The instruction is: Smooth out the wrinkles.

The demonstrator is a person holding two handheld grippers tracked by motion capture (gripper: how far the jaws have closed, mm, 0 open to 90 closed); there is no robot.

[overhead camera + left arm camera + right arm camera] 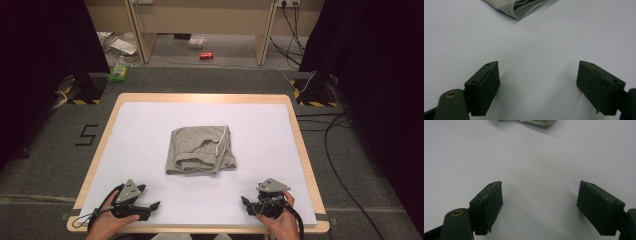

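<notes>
One folded grey shorts; two grippers, jaws apart.

shorts: soft grey cloth, matt | tabletop: smooth white, wood rim

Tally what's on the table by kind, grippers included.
Folded grey shorts: 1
Grippers: 2, the left gripper and the right gripper, both with jaws open and nothing between them
White sheet covering the table: 1
Total: 4
</notes>
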